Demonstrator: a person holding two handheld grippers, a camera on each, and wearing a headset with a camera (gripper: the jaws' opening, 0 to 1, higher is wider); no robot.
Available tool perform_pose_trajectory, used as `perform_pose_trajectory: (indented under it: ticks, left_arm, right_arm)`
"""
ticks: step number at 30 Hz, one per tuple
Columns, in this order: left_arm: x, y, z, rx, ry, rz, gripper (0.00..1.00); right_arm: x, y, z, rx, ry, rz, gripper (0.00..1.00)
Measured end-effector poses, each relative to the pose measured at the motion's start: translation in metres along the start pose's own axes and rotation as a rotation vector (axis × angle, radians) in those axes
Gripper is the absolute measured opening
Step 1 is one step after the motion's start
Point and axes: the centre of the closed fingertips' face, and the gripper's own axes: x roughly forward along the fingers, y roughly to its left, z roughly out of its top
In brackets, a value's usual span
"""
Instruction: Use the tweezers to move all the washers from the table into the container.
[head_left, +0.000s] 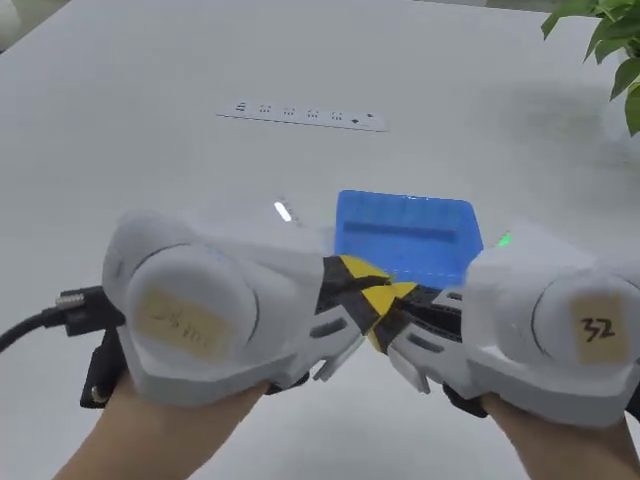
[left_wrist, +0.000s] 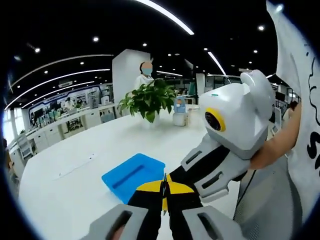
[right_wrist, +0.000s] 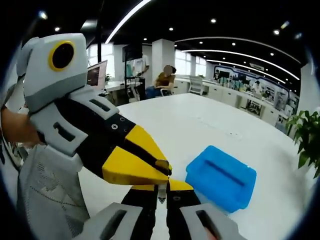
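Left claw (left_wrist: 164, 192) and right claw (right_wrist: 161, 189) both pressed together, tips meeting near blue container (head_left: 405, 235); tweezers likely thin, slick, springy, so pinch mid-legs.

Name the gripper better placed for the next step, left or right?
Right, probably. The right gripper is shut with a thin metal tip, likely the tweezers, between its jaws. The left gripper is shut, tip to tip against it. The blue container lies just beyond both, so reach doesn't decide.
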Motion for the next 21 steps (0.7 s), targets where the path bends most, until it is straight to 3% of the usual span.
perform_pose_trajectory:
  ticks: [2, 4, 9, 13, 16, 18, 21]
  left_arm:
    - [-0.001, -0.004, -0.001, 0.002, 0.012, -0.053, 0.0]
    - [-0.002, -0.009, -0.001, 0.053, 0.015, -0.131, 0.0]
    - [-0.008, -0.024, -0.009, 0.095, 0.077, -0.322, 0.0]
    - [-0.012, -0.03, -0.012, 0.089, 0.115, -0.427, 0.0]
    - [-0.013, -0.03, -0.014, 0.097, 0.127, -0.445, 0.0]
    - [-0.013, -0.031, -0.014, 0.077, 0.108, -0.44, 0.0]
    - [-0.009, -0.025, -0.01, -0.004, 0.07, -0.339, 0.0]
  right_arm:
    - [-0.002, 0.003, -0.002, -0.02, -0.003, 0.022, 0.03]
    - [-0.005, 0.004, -0.003, -0.037, -0.001, 0.037, 0.03]
    - [-0.008, 0.017, -0.011, -0.154, 0.028, 0.112, 0.05]
    - [-0.01, 0.025, -0.015, -0.195, 0.027, 0.141, 0.05]
    - [-0.011, 0.032, -0.017, -0.205, 0.035, 0.171, 0.04]
    - [-0.012, 0.031, -0.018, -0.221, 0.039, 0.168, 0.04]
    - [-0.011, 0.023, -0.017, -0.211, 0.035, 0.139, 0.04]
